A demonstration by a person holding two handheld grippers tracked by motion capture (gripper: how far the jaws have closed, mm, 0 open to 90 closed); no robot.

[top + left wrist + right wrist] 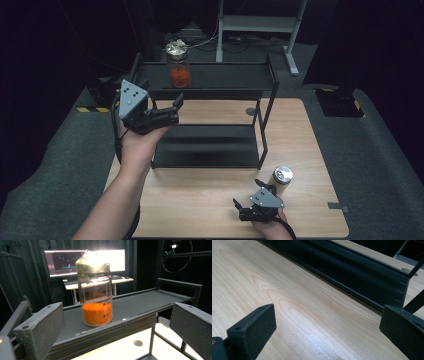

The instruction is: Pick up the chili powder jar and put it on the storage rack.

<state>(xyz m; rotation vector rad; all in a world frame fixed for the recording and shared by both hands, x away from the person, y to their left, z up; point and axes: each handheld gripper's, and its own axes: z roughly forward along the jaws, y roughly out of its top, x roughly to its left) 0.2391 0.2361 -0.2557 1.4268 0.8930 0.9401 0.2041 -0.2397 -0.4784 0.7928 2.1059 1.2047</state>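
Two tongs, both released: left tongs [167, 107], right tongs [248, 194]. One jar [178, 64] on shelf [225, 75]; one can [282, 179] on table [200, 200].

One jar [178, 64] is standing on the rack's [220, 75] top shelf, and one can [281, 180] is sitting on the table [210, 200] (so two containers in all). Two grippers are showing, left [170, 111] and right [248, 196].

High view above table [210, 200] looking down, left gripper view close facing shelf [140, 305], right gripper view low over tabletop, shelf shared.
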